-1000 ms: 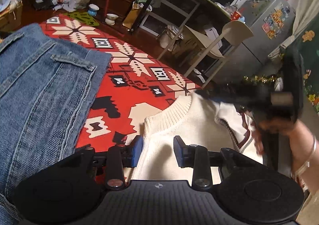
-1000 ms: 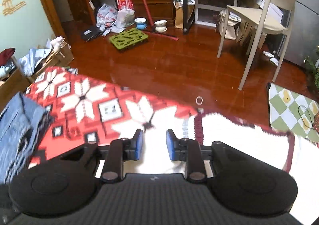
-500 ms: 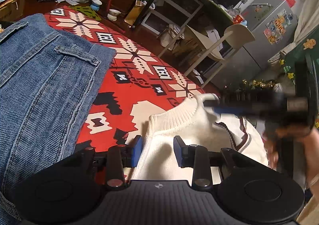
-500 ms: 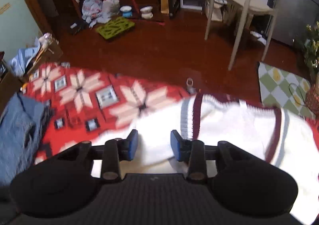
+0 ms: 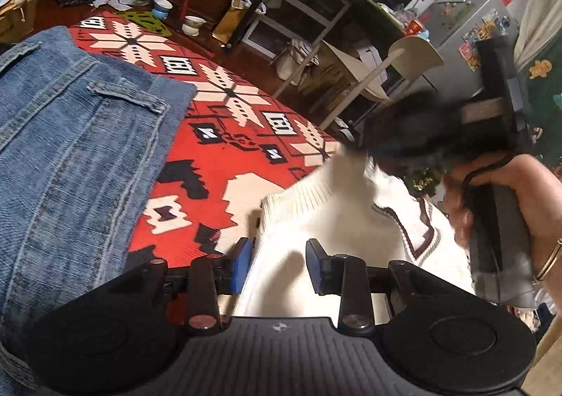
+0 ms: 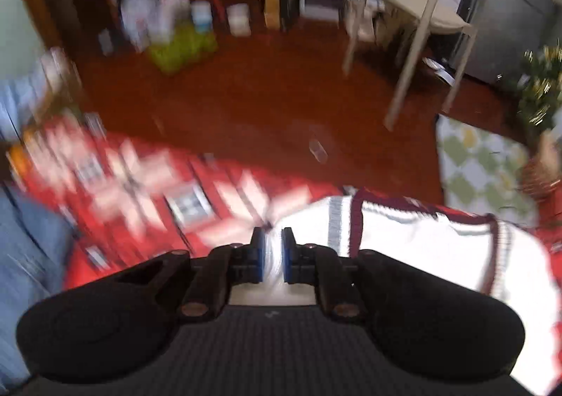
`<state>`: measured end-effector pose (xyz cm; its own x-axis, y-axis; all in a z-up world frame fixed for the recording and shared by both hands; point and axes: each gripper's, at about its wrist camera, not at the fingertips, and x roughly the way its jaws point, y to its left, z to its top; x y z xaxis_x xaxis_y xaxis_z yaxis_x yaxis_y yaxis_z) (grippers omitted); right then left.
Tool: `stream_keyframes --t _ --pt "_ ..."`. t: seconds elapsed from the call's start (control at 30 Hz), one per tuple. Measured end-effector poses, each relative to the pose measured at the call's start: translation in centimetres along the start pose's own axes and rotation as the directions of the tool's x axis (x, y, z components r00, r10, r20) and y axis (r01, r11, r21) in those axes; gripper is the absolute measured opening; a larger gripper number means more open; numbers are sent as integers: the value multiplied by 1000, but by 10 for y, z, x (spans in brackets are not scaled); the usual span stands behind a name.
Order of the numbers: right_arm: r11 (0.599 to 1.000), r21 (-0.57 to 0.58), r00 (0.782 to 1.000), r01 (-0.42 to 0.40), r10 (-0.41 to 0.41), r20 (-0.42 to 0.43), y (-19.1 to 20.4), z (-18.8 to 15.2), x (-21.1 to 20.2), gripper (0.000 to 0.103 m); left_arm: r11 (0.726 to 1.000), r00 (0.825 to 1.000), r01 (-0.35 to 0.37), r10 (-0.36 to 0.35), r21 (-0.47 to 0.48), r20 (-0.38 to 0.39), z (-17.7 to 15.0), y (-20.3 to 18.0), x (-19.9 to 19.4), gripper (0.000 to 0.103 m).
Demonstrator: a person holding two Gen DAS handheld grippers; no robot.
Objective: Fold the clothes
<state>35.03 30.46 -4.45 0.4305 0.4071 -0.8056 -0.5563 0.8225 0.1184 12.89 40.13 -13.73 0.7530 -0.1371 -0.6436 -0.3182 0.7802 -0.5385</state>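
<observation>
Right tongs (image 6: 268,248) have just been closing and now pinch the white sweater's (image 5: 337,220) hem, lifting it to fold. Left tongs (image 5: 277,264) stand partly open and empty above the sweater, which lies on the red blanket (image 5: 224,150).

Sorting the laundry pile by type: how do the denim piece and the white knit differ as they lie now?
The denim garment is blue, stiff-woven with stitched seams; the white sweater is ribbed knit with dark red trim. The denim lies flat, touched by neither gripper; the sweater's edge is lifted, pinched in the right gripper. Both rest on the red patterned blanket.
</observation>
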Motion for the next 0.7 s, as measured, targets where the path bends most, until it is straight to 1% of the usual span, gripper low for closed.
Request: stream_keyframes --t 0.03,0.1,0.13,0.17,0.2,0.23,0.3,0.4,0.5,0.57,0.6,0.7 --pt "997 56 996 -57 53 69 -8 1 -9 10 1000 1000 2 -2 4 -3 0 -1 0 32" --pt "972 177 980 -157 131 150 -27 1 -19 12 1000 1000 3 -3 14 -6 -1 -2 0 32" --pt "951 243 979 -190 164 124 -38 0 -14 12 1000 1000 3 -3 17 -6 -1 -2 1 32" --pt "939 281 980 -196 176 97 -45 -3 -8 13 1000 1000 5 -5 18 -7 -1 -2 1 32" --pt "940 296 985 -171 156 74 -50 -6 -4 18 1000 1000 6 -6 18 -8 -1 -2 1 32" --pt "949 285 991 -136 127 48 -53 -10 -1 19 1000 1000 7 -7 18 -8 -1 -1 1 32" --pt "967 235 995 -99 98 14 -57 -16 0 26 1000 1000 11 -11 12 -9 -1 0 1 32" --pt "986 157 997 -56 62 -34 -61 -25 -3 26 1000 1000 14 -14 8 -9 -1 1 1 32" --pt "993 116 995 0 11 -95 -61 -38 -5 24 1000 1000 14 -14 6 -10 -1 1 0 32" --pt "996 89 995 21 -12 -100 -61 -36 -6 25 1000 1000 15 -15 4 -12 -1 1 0 33" --pt "996 80 996 35 -28 -85 -59 -35 -10 26 1000 1000 14 -14 0 -11 -1 1 0 32" --pt "1000 -16 1000 -5 5 11 -36 -17 -23 26 1000 1000 17 -17 -11 -10 -1 1 0 32"
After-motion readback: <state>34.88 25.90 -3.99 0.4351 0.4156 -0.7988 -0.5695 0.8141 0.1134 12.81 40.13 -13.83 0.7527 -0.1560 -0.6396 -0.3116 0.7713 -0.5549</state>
